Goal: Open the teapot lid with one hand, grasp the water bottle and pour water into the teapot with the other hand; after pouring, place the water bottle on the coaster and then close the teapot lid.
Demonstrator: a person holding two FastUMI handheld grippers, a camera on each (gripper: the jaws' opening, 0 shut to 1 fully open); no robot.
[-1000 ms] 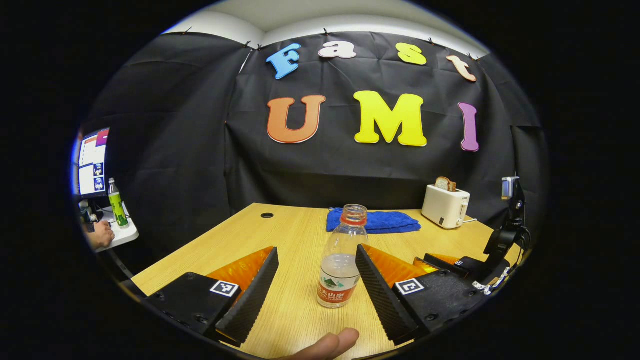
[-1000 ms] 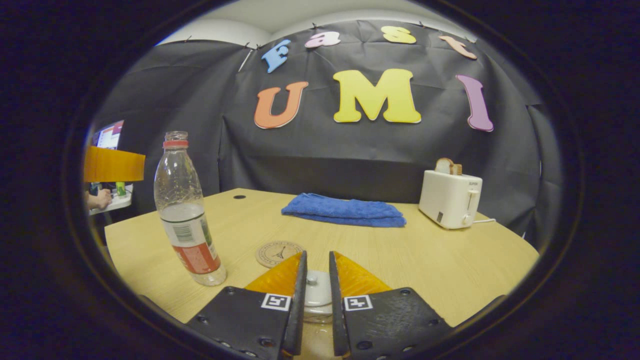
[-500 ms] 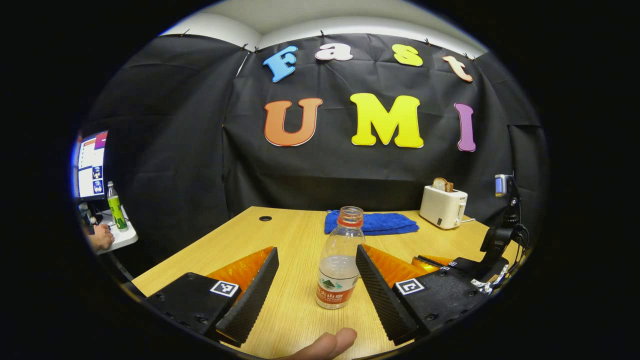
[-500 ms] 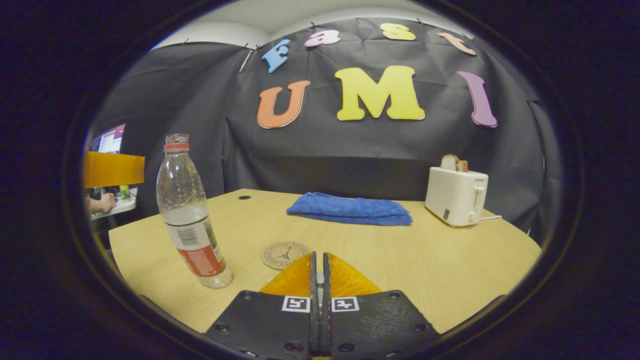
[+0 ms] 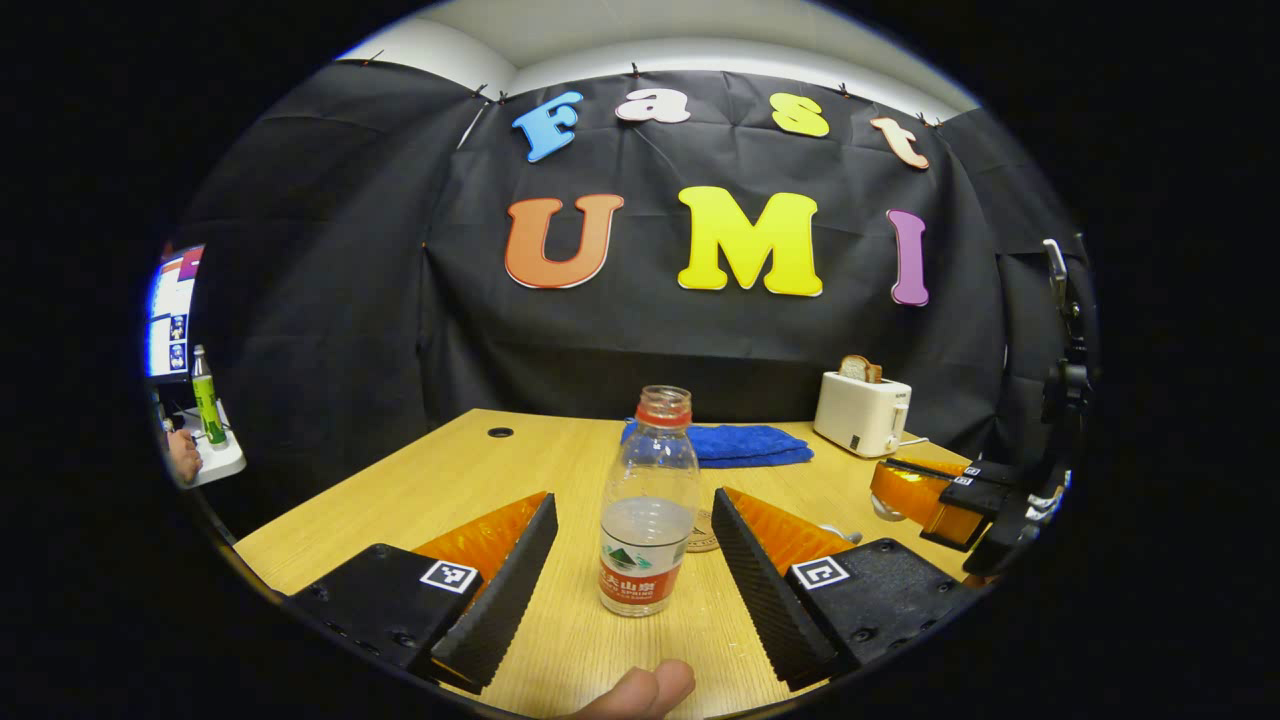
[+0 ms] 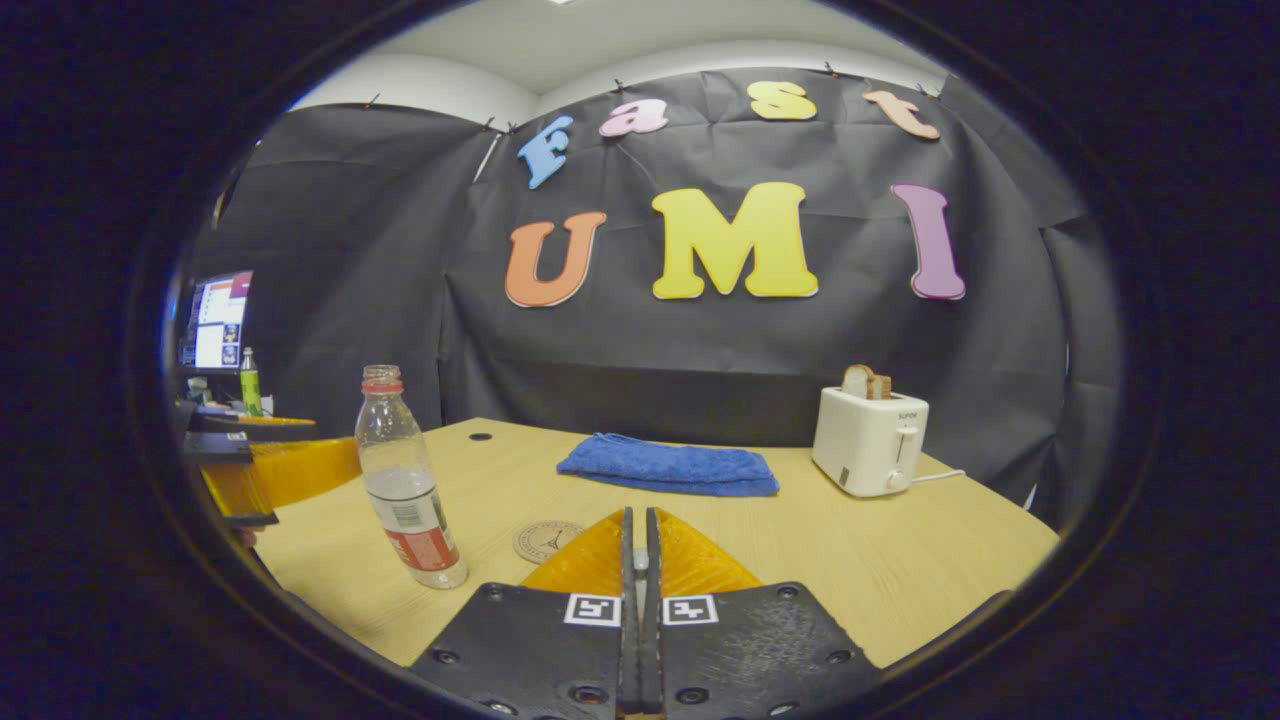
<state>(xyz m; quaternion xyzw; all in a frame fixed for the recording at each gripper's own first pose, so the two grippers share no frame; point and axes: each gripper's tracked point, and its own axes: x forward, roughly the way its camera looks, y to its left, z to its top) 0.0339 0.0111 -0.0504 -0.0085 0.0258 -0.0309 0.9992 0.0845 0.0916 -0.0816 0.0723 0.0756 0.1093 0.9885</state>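
One red-labelled water bottle [image 5: 648, 500], lettering unreadable.

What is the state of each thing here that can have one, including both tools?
Bottle: upright on the table, no cap, partly full.
Left tool: open, not touching the bottle.
Right tool: shut; what it holds is hidden.
Coaster: flat, nothing on it.
Towel: folded, lying flat.
Toaster: bread sticking up from it.

Uncapped water bottle [image 5: 648, 500] upright beside coaster [image 6: 547, 540]
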